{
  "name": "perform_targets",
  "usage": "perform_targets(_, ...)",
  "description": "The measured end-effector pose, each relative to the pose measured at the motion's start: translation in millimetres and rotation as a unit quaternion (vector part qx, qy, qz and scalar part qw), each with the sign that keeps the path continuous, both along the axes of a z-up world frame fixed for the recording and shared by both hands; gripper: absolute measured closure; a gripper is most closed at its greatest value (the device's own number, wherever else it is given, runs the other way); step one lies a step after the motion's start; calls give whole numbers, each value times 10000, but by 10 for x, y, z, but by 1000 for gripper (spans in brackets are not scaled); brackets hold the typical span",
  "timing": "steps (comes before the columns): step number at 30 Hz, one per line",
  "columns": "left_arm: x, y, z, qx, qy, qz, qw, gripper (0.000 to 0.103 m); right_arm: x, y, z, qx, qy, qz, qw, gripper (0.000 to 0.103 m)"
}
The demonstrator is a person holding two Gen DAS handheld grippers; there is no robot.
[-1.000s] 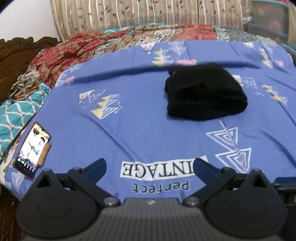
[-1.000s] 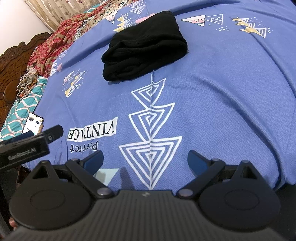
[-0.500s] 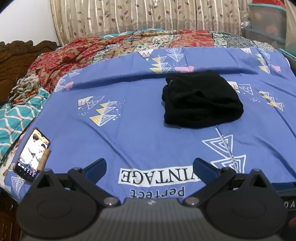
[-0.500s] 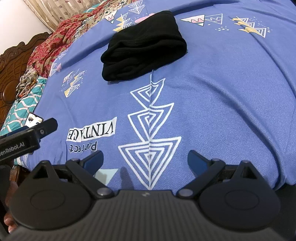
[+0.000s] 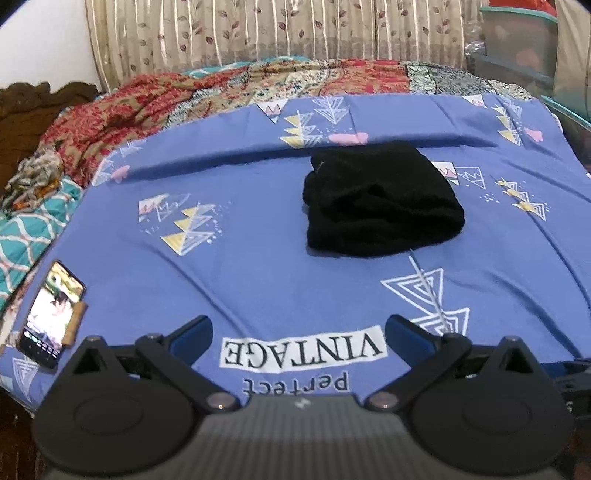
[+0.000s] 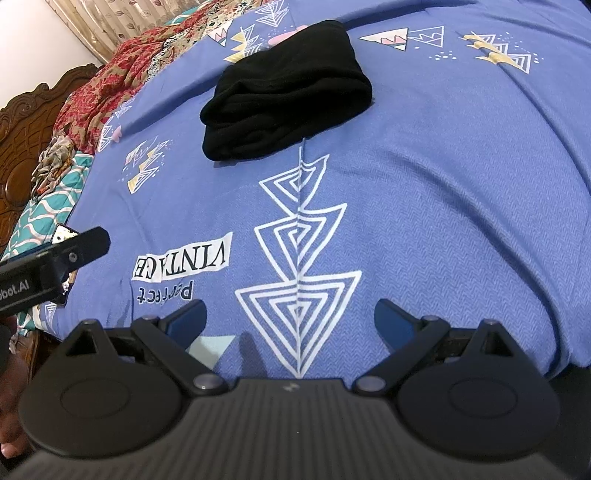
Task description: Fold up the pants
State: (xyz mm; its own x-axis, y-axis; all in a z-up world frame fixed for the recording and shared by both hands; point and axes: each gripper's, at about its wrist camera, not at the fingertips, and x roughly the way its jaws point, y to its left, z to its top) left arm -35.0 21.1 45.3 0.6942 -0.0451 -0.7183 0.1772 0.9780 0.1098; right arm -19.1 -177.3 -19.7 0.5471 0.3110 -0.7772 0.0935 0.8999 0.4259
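Black pants point(image 5: 380, 201) lie folded into a thick bundle on the blue patterned bedsheet point(image 5: 258, 266), well beyond both grippers; the right wrist view shows the same pants point(image 6: 286, 92) at its upper middle. My left gripper point(image 5: 299, 332) is open over the sheet's near edge, above the "VINTAGE" print, with nothing between its fingers. Open too is my right gripper point(image 6: 290, 319), held over the white triangle print and holding nothing. The left gripper's black body point(image 6: 48, 266) pokes in at the right wrist view's left edge.
A phone point(image 5: 51, 314) with a lit screen lies at the sheet's near left corner. Red patterned blankets point(image 5: 122, 114) and a teal quilt point(image 5: 26, 236) are heaped at the left. Curtains point(image 5: 258, 33) hang behind the bed; a carved wooden headboard point(image 6: 22, 125) stands left.
Both grippers have drawn back a little from the folded pants and stay open. The left view has tilted upward, showing more curtain. The pants have not moved.
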Motion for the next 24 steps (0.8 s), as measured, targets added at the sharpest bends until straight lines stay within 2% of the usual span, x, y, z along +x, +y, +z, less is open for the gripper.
perform_targets(16,-2,13,-33,-150,238,-44,9996,0,-4,3,5,-2,0,4,10000,4)
perform_targets(24,28,-8,-127,-45,450,-34,9990,0,-12,6,17,-23,15,-9,10000,4)
